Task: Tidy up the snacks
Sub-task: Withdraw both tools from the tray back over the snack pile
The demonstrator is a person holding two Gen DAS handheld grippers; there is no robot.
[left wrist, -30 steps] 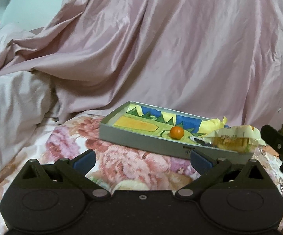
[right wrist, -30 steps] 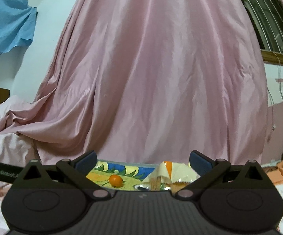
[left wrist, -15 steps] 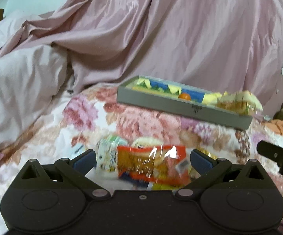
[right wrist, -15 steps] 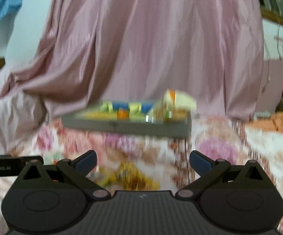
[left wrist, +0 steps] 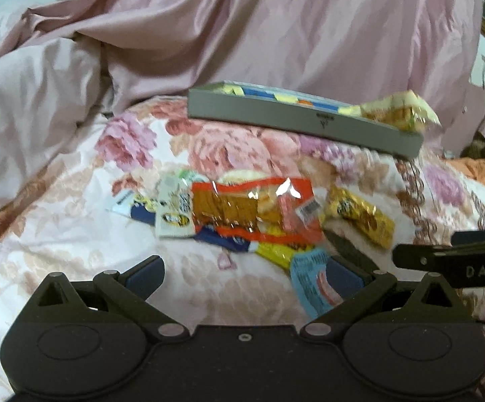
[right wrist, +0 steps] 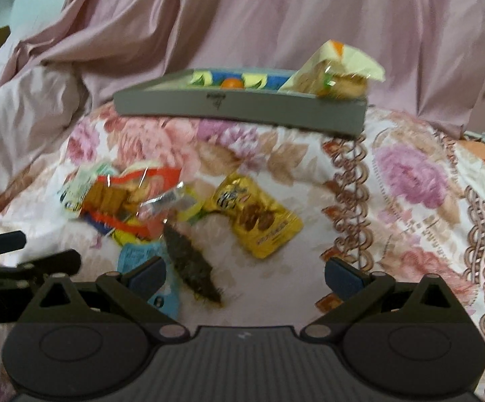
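snack packets (left wrist: 255, 214) heaped on floral bedspread (right wrist: 410, 174), somewhat blurred, grey tray (right wrist: 242, 107) behind, both grippers' jaws spread, empty

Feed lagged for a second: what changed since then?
Both grippers pulled back from the gray box and tipped down, bringing the snack pile on the floral bedspread into view. Left gripper and right gripper remain open and empty. Box contents unchanged.

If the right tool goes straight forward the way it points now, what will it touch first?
Most likely the dark brown piece on the floral bedcover, which lies just ahead between the open fingers of the right tool. The yellow snack packet lies beyond it. Depth is unclear, so this is a guess.
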